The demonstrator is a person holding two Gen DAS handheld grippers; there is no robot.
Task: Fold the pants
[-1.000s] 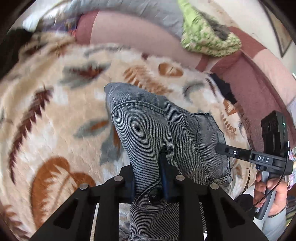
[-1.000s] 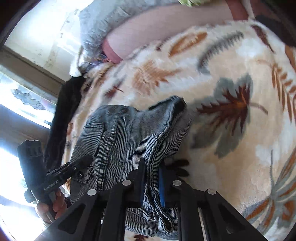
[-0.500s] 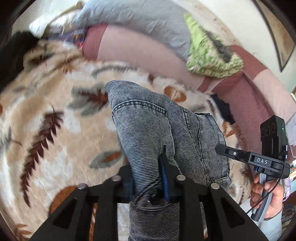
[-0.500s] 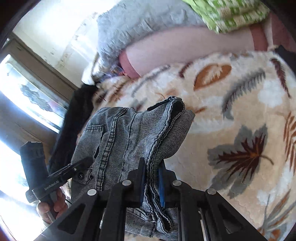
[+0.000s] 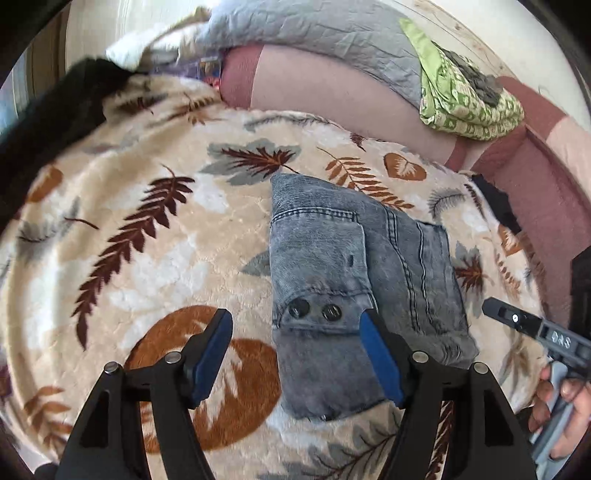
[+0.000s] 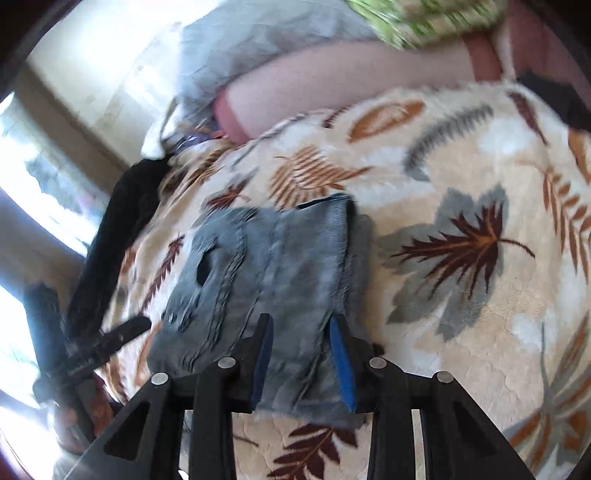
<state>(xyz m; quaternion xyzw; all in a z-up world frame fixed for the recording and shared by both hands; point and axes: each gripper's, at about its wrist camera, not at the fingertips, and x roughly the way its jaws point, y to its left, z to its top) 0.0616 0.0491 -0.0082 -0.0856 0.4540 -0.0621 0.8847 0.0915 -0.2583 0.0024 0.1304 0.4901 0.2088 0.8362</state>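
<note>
The grey washed denim pants (image 5: pixel 354 295) lie folded into a compact bundle on the cream plush blanket with brown and grey leaves (image 5: pixel 147 229). The left gripper (image 5: pixel 295 332) has just been opening; its jaws stand wide, holding nothing. The right gripper (image 6: pixel 301 332) has also been opening, its jaws apart above the cloth, gripping nothing.

Bed covered by cream leaf-print blanket (image 5: pixel 155 258); pink bolster (image 5: pixel 332 92), grey pillow (image 5: pixel 314 29), pale wall (image 5: pixel 498 37) behind; bright window (image 6: pixel 33 192) alongside.
</note>
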